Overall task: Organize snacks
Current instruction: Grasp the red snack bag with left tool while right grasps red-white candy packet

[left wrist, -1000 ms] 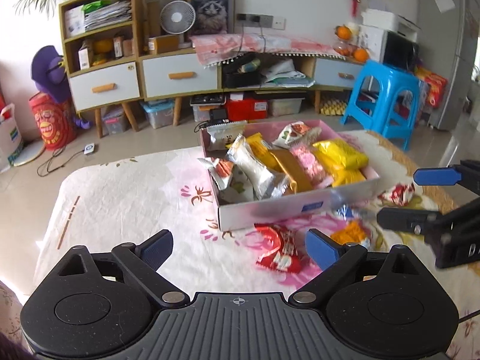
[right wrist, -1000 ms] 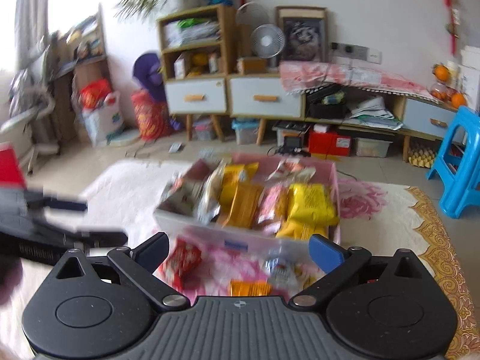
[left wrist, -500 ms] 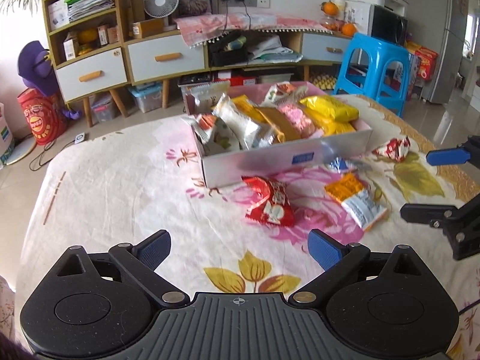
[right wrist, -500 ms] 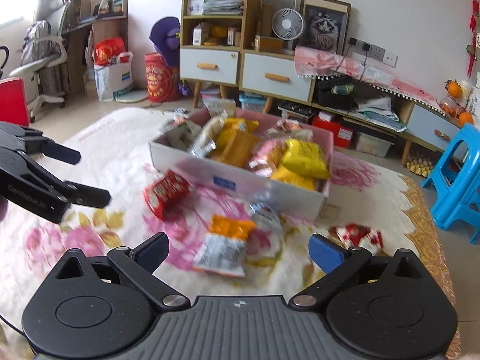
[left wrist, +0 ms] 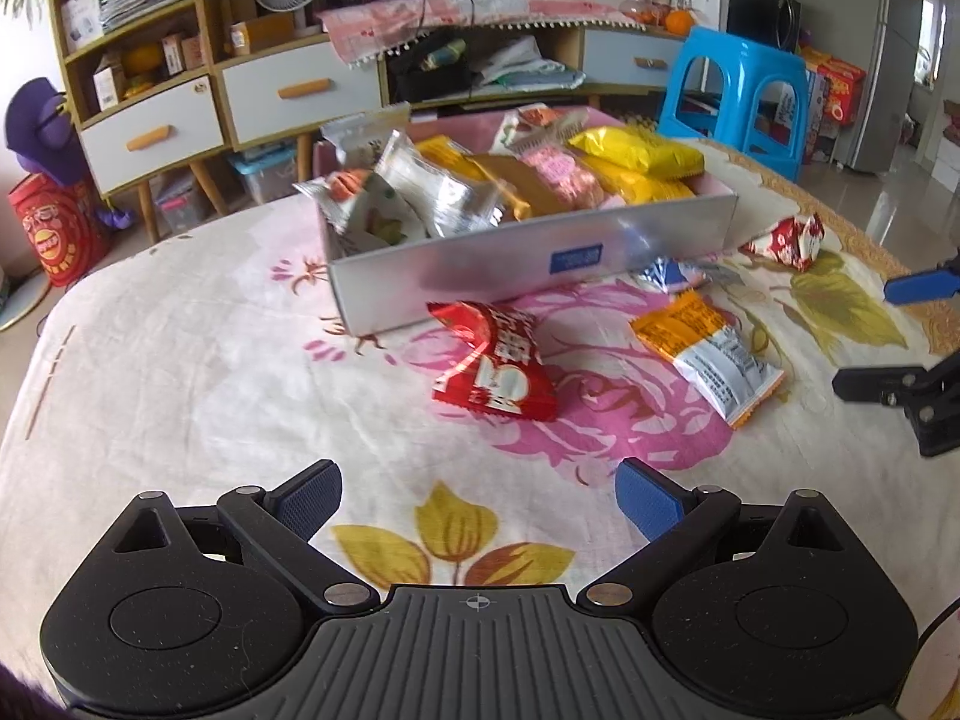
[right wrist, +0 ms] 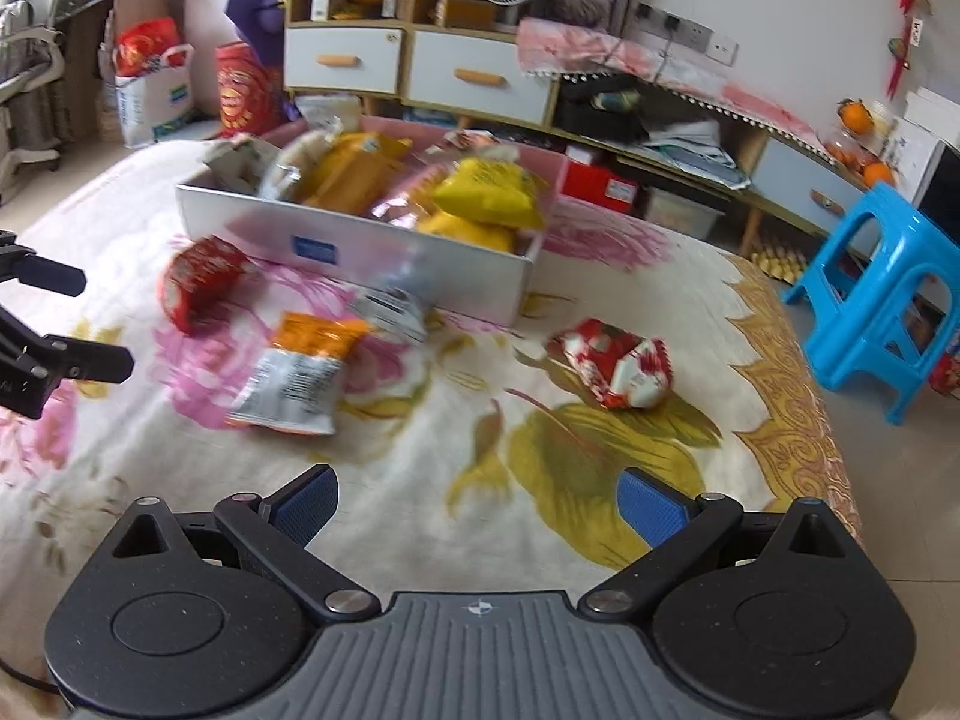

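Note:
A grey box (left wrist: pixel 672 240) (right wrist: pixel 240 216) full of snack packets stands on the flowered cloth. In front of it lie a red packet (left wrist: pixel 495 369) (right wrist: pixel 201 282), an orange and silver packet (left wrist: pixel 711 351) (right wrist: pixel 300 375), a small blue and silver packet (left wrist: pixel 669 273) (right wrist: pixel 393 312) and a red and white packet (left wrist: pixel 789 240) (right wrist: pixel 618 369). My left gripper (left wrist: pixel 477 501) is open and empty, short of the red packet. My right gripper (right wrist: pixel 477 501) is open and empty, short of the red and white packet.
The cloth-covered table (left wrist: pixel 180 360) ends at the right in a gold border (right wrist: pixel 792 396). A blue stool (right wrist: pixel 882 294) stands beyond it. Cabinets and shelves (left wrist: pixel 180 102) line the far wall.
Both grippers have drawn back and tilted down, so the loose packets in front of the box have come into view. Both have stayed open.

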{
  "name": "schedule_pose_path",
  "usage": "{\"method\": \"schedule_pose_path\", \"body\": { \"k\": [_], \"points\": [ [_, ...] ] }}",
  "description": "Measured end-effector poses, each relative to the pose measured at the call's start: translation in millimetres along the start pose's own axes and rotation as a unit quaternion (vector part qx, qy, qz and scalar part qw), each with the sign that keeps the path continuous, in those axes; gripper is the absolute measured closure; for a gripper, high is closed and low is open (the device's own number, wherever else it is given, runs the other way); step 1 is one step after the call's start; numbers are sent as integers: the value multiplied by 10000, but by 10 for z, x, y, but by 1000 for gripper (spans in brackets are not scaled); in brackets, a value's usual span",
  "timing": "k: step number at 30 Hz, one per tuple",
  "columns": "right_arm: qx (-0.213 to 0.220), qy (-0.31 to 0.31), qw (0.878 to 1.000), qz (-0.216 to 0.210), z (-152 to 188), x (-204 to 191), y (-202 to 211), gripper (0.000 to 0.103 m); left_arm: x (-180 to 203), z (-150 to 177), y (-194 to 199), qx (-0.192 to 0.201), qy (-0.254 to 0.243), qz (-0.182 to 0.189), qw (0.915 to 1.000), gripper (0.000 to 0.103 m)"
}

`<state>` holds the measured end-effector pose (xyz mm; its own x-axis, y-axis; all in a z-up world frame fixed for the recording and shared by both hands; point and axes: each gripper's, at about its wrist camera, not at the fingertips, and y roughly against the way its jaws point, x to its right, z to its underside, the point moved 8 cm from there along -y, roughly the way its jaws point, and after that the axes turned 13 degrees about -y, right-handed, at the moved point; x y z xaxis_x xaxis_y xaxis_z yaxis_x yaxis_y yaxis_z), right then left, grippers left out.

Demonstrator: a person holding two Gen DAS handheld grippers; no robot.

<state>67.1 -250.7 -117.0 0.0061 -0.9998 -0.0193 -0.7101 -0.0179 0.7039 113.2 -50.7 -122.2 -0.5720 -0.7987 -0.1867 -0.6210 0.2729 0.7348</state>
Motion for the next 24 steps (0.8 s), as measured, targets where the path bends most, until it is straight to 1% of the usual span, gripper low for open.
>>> {"method": "schedule_pose_path", "body": {
  "k": [3,5,6,8,11,14,19,24],
  "points": [
    [-61,-24,9999,98,6,95,-74,10,54,18,-89,-58,-119,-17,9999,3],
    [-159,-53,9997,150,21,160,-160,10,59,23,-117,93,-43,-51,9999,0],
    [-157,-107,9997,131,21,193,-206,8,53,25,-130,159,40,-44,9999,0],
    [-120,-334,9994,12,-7,264,-265,8,27,8,-161,237,255,-35,9994,0],
    [-159,-712,9973,-102,-64,353,-364,8,32,-42,-198,308,270,-102,9991,0],
    [-103,-915,9956,-167,-119,407,-450,8,11,-90,-242,336,333,-168,9987,0],
    [-2,-991,9950,-101,-235,456,-562,8,-44,-145,-305,349,397,-240,9983,0],
    [96,-1107,9938,77,-317,494,-636,9,-93,-185,-350,308,440,-263,9982,0]
  ]
}}
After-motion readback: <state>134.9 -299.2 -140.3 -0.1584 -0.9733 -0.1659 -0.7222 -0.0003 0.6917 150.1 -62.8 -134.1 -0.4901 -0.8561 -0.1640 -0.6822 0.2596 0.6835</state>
